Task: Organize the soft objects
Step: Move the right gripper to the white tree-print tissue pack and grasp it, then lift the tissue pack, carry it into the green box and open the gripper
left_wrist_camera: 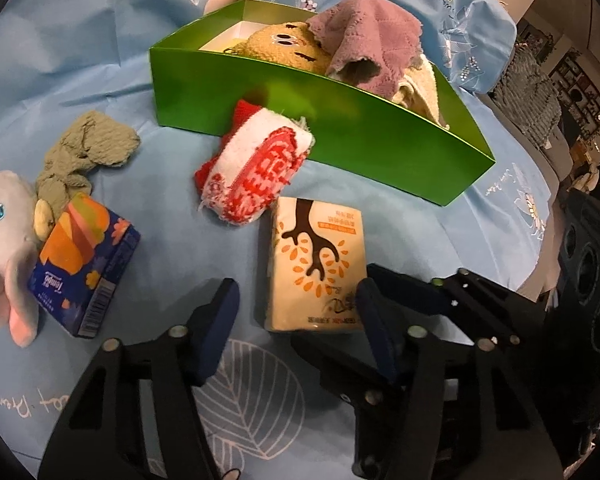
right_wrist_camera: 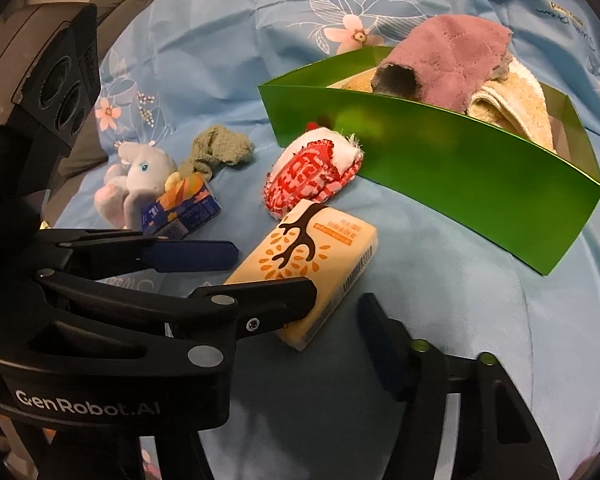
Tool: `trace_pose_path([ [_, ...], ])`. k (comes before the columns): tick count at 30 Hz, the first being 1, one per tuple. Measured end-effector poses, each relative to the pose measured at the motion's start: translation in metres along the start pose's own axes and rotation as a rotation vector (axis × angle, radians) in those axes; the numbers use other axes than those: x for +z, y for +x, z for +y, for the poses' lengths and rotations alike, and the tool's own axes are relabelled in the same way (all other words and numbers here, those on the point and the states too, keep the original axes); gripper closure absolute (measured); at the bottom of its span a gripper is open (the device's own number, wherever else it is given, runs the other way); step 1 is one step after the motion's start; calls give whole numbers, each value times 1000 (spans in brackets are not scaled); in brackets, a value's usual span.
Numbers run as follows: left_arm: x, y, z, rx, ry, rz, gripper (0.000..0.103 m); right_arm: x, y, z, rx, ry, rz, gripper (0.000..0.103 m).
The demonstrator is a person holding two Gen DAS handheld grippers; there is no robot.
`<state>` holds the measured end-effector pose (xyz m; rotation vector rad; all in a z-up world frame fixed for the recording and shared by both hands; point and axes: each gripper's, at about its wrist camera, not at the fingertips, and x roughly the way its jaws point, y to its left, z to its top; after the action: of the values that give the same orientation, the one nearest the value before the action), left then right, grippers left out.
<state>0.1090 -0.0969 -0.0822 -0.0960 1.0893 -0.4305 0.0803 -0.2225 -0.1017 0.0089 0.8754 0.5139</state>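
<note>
Tissue pack lies between your left gripper's wide-open jaws, ungripped; your right gripper is open too, empty.

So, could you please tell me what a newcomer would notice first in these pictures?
Probably the bright green box on the blue cloth, heaped with a purple towel and a yellow plush toy. Next, the red-and-white cloth leaning against its front wall, and the tissue pack lying just ahead of the open left gripper.
</note>
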Motion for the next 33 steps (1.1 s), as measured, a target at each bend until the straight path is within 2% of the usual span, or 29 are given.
trace_pose_path([
  [1,0,1,-2,-4,7,2,52,0,1,0,6,-3,1,49],
  [2,1,2,-4,-7,13,3,57,1,1,2,7,-7,1,49],
  [12,-3,-5,-11,28,49,-15,58,0,-1,2,30,-3,-9,54],
  [20,3,-32,-25,42,91,-104,58,9,-28,8,29,-14,-88,54],
  [26,22,-47,-36,56,133,-164,58,26,-49,7,9,-38,-164,54],
  [33,59,-48,-49,72,172,-211,58,53,-53,-10,-10,-30,-224,54],
])
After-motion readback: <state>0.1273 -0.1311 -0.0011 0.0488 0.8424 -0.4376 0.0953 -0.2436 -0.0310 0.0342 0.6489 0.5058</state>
